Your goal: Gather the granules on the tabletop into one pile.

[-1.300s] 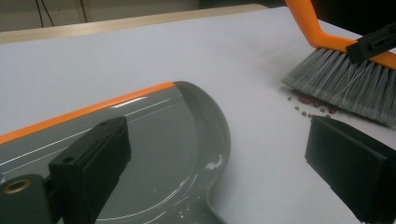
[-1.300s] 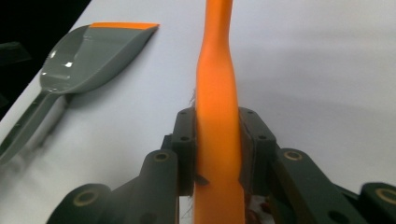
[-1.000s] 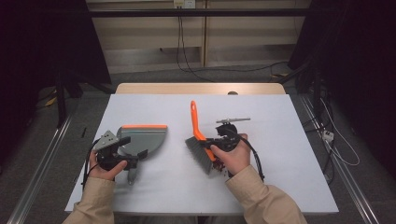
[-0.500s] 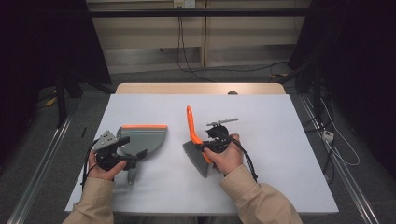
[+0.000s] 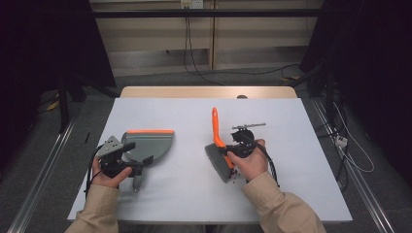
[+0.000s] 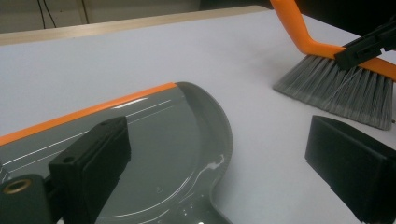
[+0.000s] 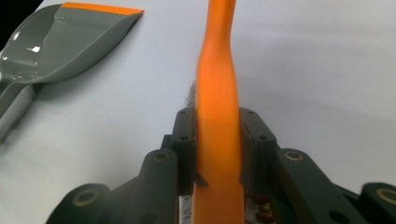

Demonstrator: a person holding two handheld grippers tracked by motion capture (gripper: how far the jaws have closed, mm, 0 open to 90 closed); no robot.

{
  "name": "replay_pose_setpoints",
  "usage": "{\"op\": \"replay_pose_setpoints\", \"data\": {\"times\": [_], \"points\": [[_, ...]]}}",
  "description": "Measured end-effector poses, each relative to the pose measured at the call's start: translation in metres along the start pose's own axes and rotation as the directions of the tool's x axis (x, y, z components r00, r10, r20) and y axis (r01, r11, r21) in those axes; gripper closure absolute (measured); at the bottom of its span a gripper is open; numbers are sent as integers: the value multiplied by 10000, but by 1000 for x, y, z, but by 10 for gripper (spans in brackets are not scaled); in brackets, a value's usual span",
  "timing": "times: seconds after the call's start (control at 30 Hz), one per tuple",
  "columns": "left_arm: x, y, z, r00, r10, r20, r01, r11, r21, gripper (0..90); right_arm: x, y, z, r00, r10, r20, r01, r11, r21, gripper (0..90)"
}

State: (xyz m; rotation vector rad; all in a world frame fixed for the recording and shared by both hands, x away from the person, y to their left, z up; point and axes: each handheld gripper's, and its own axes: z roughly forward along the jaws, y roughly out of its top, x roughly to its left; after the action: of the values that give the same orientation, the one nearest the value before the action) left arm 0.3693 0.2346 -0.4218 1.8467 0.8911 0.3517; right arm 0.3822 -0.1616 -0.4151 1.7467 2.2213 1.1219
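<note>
The left gripper (image 5: 127,162) sits at the near left of the table (image 5: 184,194), held in the person's left hand (image 5: 106,177), just near-left of the dustpan (image 5: 150,144). In the left gripper view its two black jaws stand wide apart: one hangs over the dustpan's grey bowl (image 6: 159,154), the other over bare table to the bowl's right, and neither presses on anything, so the tongs are open and empty. The dustpan lies flat, its orange lip (image 5: 149,131) on the far edge and its grey handle (image 5: 137,182) running back toward the person beside the left gripper. Whether the gripper's body touches that handle I cannot tell.

Right of the dustpan, well apart from it across bare table, is the brush (image 5: 218,145). Its grey bristles (image 5: 217,160) point toward the dustpan and rest on or just above the table; which, I cannot tell. Its orange handle (image 5: 214,124) rises away from the person. In the left gripper view the bristles (image 6: 341,91) fan out right of the dustpan's bowl.

The right gripper (image 5: 232,154) is right of the brush, in the right hand (image 5: 250,162). In the right gripper view its jaws are closed on the orange handle (image 7: 218,116), one pad on each side, so it grips the brush. The dustpan (image 7: 60,39) lies far left in that view
</note>
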Motion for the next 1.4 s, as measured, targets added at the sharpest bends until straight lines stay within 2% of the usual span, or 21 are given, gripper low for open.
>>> {"op": "replay_pose_setpoints", "data": {"times": [0.27,0.4,0.5,0.63,0.73,0.87,0.93,1.07,1.17,1.3,1.4], "points": [[0,0,0,10000,32,-14,-32,10000,12,67,-10,-3,-9,9997,155,212,-154,9999,-68,708],[0,0,0,10000,39,-25,-39,10000,12,67,-15,-4,-12,9994,293,173,-290,9995,-119,708],[-1,0,0,10000,30,-11,-30,10000,21,67,-17,-5,-13,9990,441,-118,-443,9988,-193,711],[-1,0,2,10000,0,2,0,10000,6,68,-12,-4,-14,9987,295,-410,-309,9989,-358,713],[-1,0,2,10000,20,0,-20,10000,40,68,-8,-3,-15,9953,258,-933,-295,9988,-386,713],[-1,0,2,10000,3,-6,-3,10000,29,68,-3,-1,-18,9885,-280,-1489,218,9988,-430,713],[0,0,2,10000,-1,-2,1,10000,42,68,-4,1,-19,9763,-879,-1976,780,9953,-571,713],[0,0,2,10000,-14,-5,14,10000,14,68,-5,3,-21,9563,-1849,-2265,1770,9827,-547,713],[0,0,1,10000,3,-3,-3,10000,12,68,-3,3,-22,9206,-2852,-2668,2795,9583,-600,714],[0,0,1,10000,-37,-11,37,10000,20,68,-1,1,-25,8936,-3551,-2745,3532,9337,-582,713],[0,0,1,10000,-45,-11,45,10000,20,68,-1,0,-28,8661,-4146,-2793,4128,9083,-681,714]]}}
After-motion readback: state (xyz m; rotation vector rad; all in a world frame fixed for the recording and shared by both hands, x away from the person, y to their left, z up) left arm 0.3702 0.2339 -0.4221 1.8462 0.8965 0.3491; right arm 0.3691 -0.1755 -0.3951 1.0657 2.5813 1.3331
